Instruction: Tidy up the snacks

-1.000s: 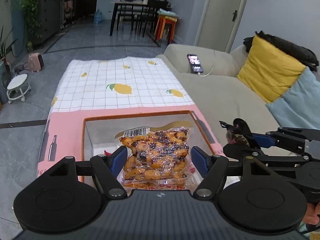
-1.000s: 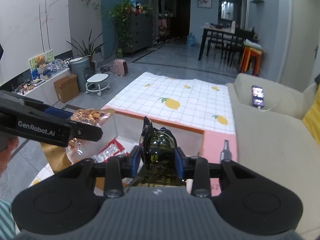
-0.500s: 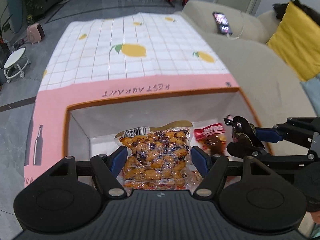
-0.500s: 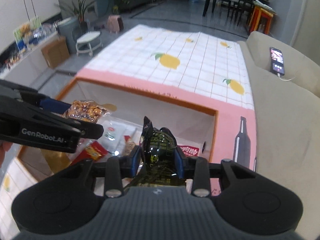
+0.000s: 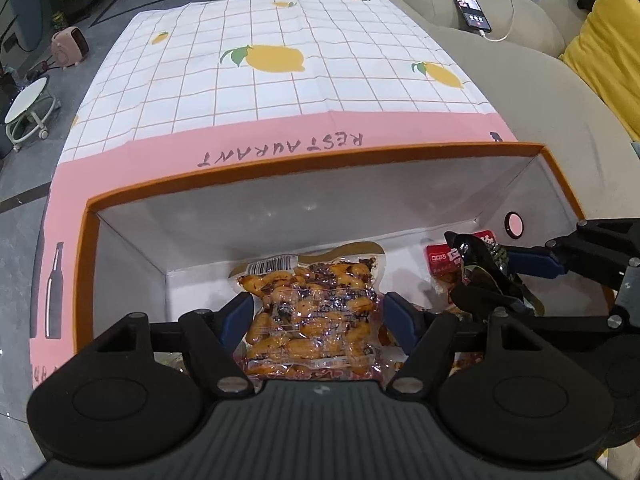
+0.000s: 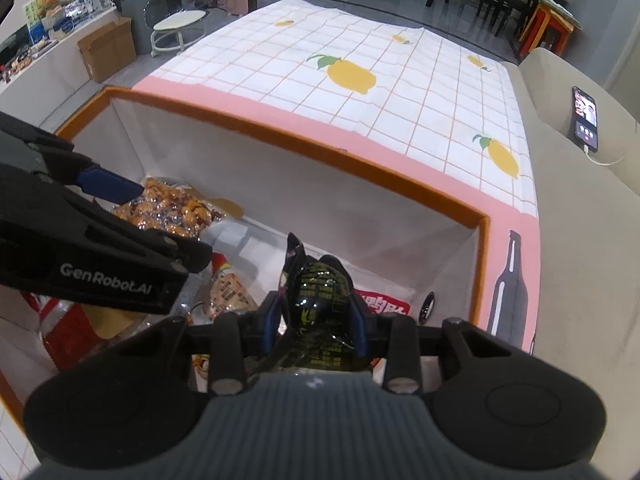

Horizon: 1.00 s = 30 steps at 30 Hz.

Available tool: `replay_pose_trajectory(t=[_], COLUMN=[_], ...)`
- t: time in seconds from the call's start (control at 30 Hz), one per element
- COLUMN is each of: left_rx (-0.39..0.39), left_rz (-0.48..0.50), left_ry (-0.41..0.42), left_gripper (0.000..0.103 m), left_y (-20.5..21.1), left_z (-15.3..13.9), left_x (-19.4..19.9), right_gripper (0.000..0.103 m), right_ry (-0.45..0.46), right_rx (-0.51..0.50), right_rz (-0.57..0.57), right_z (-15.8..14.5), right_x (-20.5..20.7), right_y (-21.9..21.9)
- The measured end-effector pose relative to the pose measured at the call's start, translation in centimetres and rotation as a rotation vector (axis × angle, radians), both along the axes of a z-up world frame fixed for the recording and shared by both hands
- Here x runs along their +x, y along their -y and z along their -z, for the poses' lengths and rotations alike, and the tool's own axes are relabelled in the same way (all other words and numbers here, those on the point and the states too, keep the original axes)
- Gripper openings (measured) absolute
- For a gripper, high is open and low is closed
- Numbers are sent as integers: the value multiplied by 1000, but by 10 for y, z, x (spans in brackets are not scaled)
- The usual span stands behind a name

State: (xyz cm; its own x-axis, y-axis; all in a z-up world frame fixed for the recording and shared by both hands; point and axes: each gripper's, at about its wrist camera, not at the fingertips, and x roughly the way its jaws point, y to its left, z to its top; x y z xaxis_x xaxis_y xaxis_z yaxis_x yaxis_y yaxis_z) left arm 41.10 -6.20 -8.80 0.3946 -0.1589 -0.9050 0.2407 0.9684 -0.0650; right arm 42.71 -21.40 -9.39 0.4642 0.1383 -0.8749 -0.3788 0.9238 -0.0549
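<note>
Both grippers angled steeply down into orange-rimmed box [image 5: 312, 172]. Left gripper [image 5: 316, 316] jaws opening, pads flanking clear nut packet [image 5: 312, 304]. Right gripper [image 6: 316, 316] clamped on dark packet [image 6: 320, 292] above box floor.

The left tool [image 5: 316, 320] points steeply down, its blue-padded fingers [image 5: 236, 318] set wide and pressing both sides of a clear pack of orange snacks [image 5: 310, 308]; its jaws are opening slightly. The right tool [image 6: 314, 316] also tilts steeply down, its blue fingers [image 6: 360, 330] drawn close together and clamped on a small dark foil packet [image 6: 316, 300] that stands up between them. Seen from the left wrist, the right tool sits just beside the left one on its right, at about the same height.
</note>
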Motion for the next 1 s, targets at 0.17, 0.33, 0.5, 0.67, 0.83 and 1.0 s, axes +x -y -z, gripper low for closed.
replay_pose_trajectory(t=[0.17,0.33,0.5,0.67,0.83,1.0], left_rx=[10,11,16,15,23,28], left_rz=[-17,-46,-42,-46,-46,-59], left_ry=[-12,19,47,85,148,273], left_gripper=[87,90,90,90,90,90], left_y=[-1,-3,-2,-6,-9,-12], left_z=[6,-3,-21,-45,-80,-126], left_x=[-2,-7,-14,-27,-47,-78], right_gripper=[34,43,59,61,61,61], right_ry=[-8,-2,14,37,88,183], right_rx=[-20,-20,-16,-7,13,39], right_rz=[5,-2,-2,12,30,57], right_z=[7,2,-14,-39,-73,-116], right_x=[1,-4,-10,-21,-39,-69], right_y=[-4,-5,-4,-1,3,8])
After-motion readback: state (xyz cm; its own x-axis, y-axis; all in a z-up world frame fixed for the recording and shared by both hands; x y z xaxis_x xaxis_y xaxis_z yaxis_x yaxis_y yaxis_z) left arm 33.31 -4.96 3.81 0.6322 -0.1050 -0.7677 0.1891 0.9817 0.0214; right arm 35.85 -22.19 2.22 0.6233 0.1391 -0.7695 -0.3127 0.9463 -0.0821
